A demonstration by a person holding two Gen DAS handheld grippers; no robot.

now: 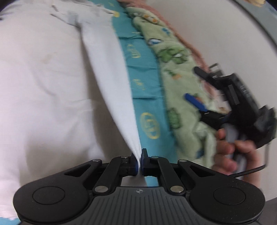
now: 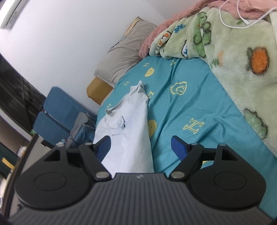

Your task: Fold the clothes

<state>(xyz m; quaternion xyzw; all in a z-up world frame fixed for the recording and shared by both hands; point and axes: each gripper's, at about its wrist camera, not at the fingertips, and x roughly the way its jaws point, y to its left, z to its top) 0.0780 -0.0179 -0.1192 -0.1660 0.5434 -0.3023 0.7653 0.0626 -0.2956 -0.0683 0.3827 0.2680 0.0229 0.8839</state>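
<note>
Here, left wrist view blurred; garment's bottom cut off by frame. White t-shirt spread on teal bed sheet, faint stain on fabric, edge pulled into taut ridge. Left gripper jaws clenched on that edge. Right gripper jaws spread wide, hovering above shirt, held in hand beside green fleece blanket.

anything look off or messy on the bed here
Yes: a faint yellowish stain marks the white garment, left of the fold pinched by the left gripper. A loose white cable also lies tangled across the green blanket.
</note>
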